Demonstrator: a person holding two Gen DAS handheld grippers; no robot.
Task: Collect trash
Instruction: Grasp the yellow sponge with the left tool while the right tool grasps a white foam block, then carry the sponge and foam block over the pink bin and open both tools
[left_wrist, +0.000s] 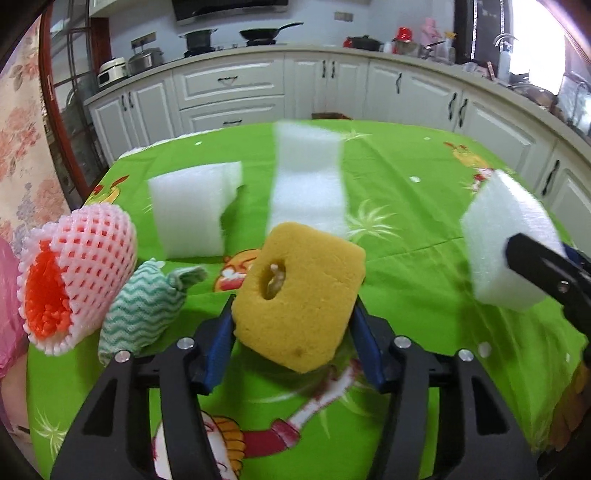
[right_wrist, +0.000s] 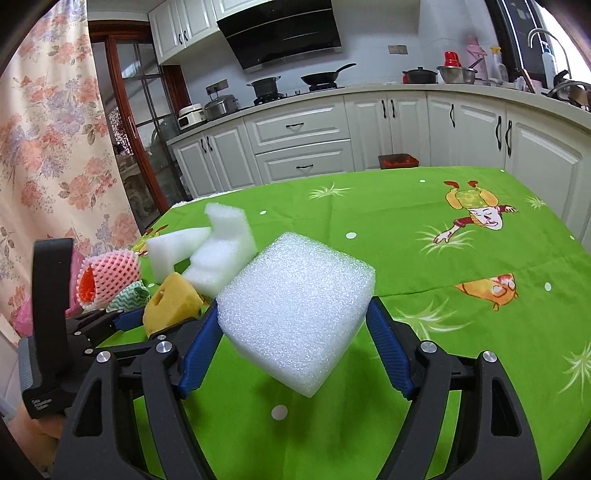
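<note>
Yellow sponge (left_wrist: 301, 291), with a hole through its upper face, is being held between the blue pads of the left gripper (left_wrist: 295, 325); both pads are being pressed against its sides, and it is being carried tilted, clear of the green tablecloth (left_wrist: 406, 229). The same sponge is being seen in the right wrist view at the lower left, in that gripper's jaws.

White foam block (right_wrist: 295, 310), coarse-celled and tilted, is being gripped by the right gripper (right_wrist: 291, 332), a pad being set against each of its flanks, with its shadow being cast on the cloth below. In the left wrist view this block is being shown at the far right, pinched by a black finger (left_wrist: 539, 266).

Remaining trash is being recorded on the table: a stepped white foam piece (left_wrist: 192, 210) and a second white foam piece (left_wrist: 308, 184), blurred, just behind the sponge; a pink foam fruit net (left_wrist: 79, 273) with an orange lining at the left edge; and a crumpled green-and-white wavy cloth (left_wrist: 144, 310) touching the net. A pink bag (left_wrist: 7, 302) is being partly seen at the far left margin.

White cabinets (right_wrist: 299, 144) and a stove with a pot and pan are being noted beyond the table.
</note>
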